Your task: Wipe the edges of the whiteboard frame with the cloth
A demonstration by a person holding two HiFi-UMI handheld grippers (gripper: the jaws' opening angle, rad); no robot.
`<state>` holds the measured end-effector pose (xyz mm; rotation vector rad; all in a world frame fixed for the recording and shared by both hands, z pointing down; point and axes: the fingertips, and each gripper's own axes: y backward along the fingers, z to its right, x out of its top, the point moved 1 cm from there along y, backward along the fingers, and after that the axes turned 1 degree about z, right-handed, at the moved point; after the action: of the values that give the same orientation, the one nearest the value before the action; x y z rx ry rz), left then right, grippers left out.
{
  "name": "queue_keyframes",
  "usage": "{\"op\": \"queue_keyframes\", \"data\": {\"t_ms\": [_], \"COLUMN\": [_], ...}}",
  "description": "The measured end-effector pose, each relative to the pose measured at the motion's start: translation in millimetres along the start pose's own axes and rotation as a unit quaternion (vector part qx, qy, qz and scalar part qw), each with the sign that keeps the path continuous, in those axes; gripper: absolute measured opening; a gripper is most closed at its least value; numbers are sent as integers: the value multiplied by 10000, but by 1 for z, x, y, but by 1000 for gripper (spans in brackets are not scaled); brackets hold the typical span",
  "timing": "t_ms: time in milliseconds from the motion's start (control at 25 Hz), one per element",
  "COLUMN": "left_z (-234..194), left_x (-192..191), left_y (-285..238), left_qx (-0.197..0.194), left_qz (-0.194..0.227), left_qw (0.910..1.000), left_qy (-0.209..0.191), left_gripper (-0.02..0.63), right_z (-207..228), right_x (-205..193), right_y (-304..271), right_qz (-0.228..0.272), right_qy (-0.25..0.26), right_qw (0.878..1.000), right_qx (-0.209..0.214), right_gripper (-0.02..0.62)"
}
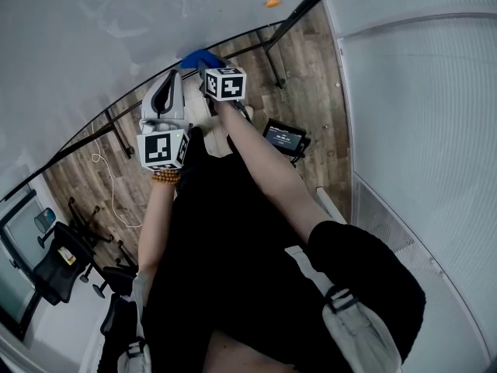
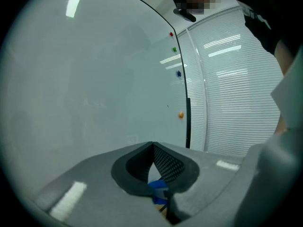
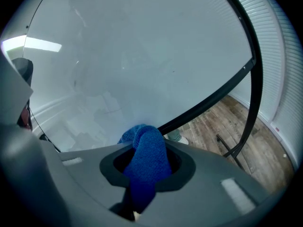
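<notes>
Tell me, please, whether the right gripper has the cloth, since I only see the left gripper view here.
Observer: Yes, the right gripper is shut on a blue cloth.
Operator: Is the cloth at the frame yet?
Observer: It sits right at the black bottom frame of the whiteboard. I cannot tell whether it presses on it.
Operator: Where is my left gripper relative to the right one?
Observer: In the head view the left gripper is close beside the right one, just short of the frame.
</notes>
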<state>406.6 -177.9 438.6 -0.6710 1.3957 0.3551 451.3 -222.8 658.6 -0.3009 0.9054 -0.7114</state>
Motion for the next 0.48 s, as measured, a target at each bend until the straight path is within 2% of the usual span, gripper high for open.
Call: {"op": "queue_keyframes", "data": {"t_ms": [480], "left_z": [21], "left_x": [4], "left_y": [-18], "left_qx": [-209], "left_qz": [38], "left_qw": [9998], "left_qy": [-30], "left_gripper": [0], "right_z": [31], "right_x": [15], "right_y": [17], "right_qz": [181], "right_qy": [-153], "right_qw": [9995], "right_qx": [-211], "right_gripper": [89]}}
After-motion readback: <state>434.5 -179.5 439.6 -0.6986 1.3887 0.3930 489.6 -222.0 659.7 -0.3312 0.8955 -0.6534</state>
